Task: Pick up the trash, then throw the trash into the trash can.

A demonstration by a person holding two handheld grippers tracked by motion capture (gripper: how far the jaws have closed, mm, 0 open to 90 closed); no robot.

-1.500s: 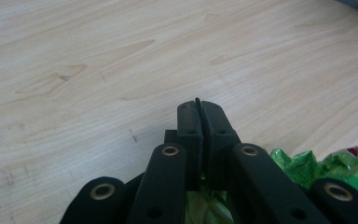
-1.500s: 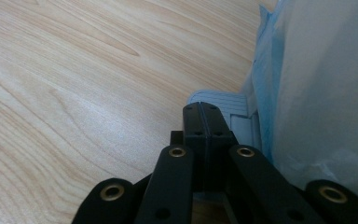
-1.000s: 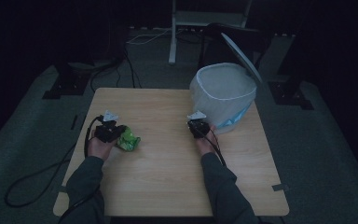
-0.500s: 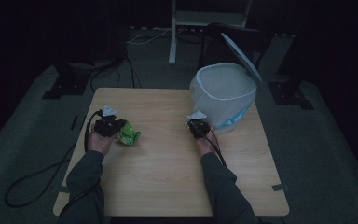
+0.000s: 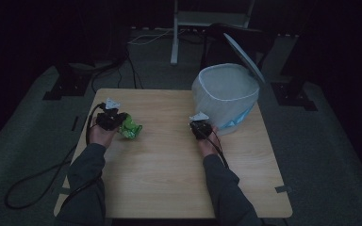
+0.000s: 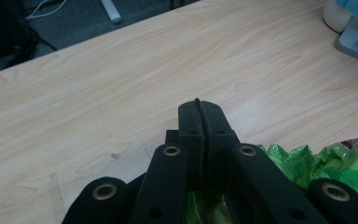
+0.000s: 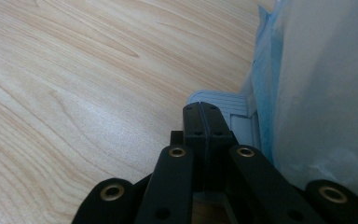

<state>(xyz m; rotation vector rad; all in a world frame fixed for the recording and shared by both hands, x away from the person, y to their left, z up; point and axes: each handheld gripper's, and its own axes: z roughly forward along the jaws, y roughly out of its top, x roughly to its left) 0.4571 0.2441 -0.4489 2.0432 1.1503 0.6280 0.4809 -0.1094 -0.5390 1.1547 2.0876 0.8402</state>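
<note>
Sitting on a pale wooden table (image 5: 169, 169), the lot is comprising one crumpled green wrapper (image 5: 130, 127), one white bin (image 5: 224, 96) lined with a thin bag, and two hand-held grippers.

Item one: the left gripper (image 5: 115, 117) is resting at the table's left side, just beside and partly over the green wrapper. In the left gripper view its jaws are pressing together with no gap, and the wrapper (image 6: 317, 161) is lying beneath and to one side of them rather than between the tips. So the jaws are clenched on nothing that can be made out; a grip lower down is hidden.

Item two: the right gripper (image 5: 201, 128) is waiting close to the foot of the bin, jaws likewise pressed flat together and holding nothing. In the right gripper view the bin's liner (image 7: 321, 93) is hanging just beside the jaws.

Judgement: the wrapper is looking like waste bound for the bin, the right gripper probably standing by to steady it. The wrapper is lying well apart from the bin.
</note>
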